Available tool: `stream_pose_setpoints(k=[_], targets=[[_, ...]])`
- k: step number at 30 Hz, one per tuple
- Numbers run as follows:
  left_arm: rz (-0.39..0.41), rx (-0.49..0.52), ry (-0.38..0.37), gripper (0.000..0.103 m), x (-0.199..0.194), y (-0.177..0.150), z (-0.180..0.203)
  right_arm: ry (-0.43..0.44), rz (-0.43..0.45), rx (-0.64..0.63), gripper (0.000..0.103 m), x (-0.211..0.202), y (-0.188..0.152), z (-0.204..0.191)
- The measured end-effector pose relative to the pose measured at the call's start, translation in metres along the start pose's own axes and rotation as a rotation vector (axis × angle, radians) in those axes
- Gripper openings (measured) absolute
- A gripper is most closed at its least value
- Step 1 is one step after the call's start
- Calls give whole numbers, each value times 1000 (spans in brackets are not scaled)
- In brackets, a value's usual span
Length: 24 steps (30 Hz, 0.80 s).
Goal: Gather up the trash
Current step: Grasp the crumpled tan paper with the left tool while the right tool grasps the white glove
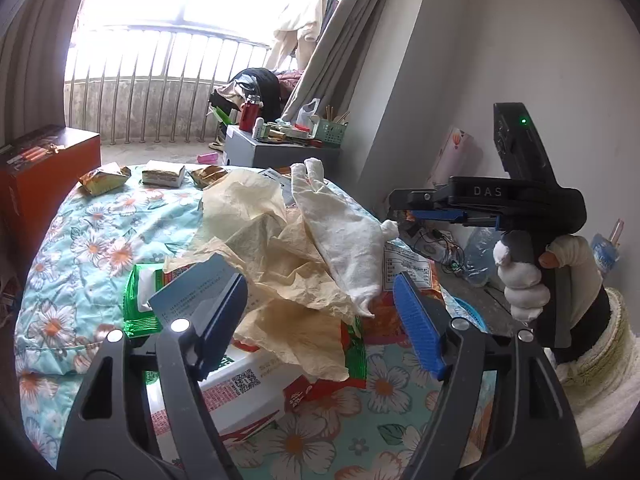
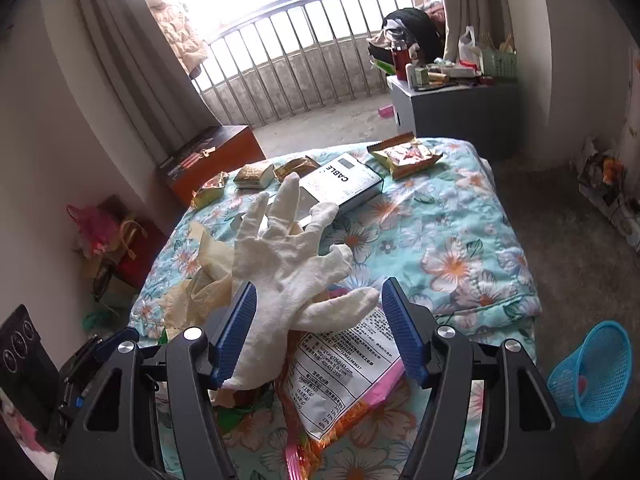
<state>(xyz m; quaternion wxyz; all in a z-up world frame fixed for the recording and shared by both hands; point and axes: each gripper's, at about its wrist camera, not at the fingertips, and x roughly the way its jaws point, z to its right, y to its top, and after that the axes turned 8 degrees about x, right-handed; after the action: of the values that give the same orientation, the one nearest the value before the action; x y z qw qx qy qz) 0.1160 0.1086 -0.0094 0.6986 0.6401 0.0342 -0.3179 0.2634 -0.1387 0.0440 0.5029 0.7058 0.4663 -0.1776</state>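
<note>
Both our grippers gape, empty: right gripper straddles the white glove topping the bed's trash pile, left gripper frames crumpled paper. Pinch fabric only, then lift.

A limp white glove lies fingers-spread atop crumpled tan paper and a printed snack wrapper, heaped on the floral bed; gold packets lie farther back.
</note>
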Motion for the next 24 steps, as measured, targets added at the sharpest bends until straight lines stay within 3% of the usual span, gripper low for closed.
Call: stream_pose_setpoints(k=[4, 9, 11, 24], targets=[[-4, -11, -30, 65, 6, -3, -3, 18, -54, 88, 50, 17, -6, 12], [-5, 6, -51, 61, 10, -5, -1, 53, -71, 157, 15, 20, -4, 20], [-8, 10, -50, 60, 9, -7, 0, 77, -49, 164, 8, 13, 0, 18], [-22, 4, -26, 57, 7, -11, 5, 227, 162, 67, 4, -50, 26, -27]])
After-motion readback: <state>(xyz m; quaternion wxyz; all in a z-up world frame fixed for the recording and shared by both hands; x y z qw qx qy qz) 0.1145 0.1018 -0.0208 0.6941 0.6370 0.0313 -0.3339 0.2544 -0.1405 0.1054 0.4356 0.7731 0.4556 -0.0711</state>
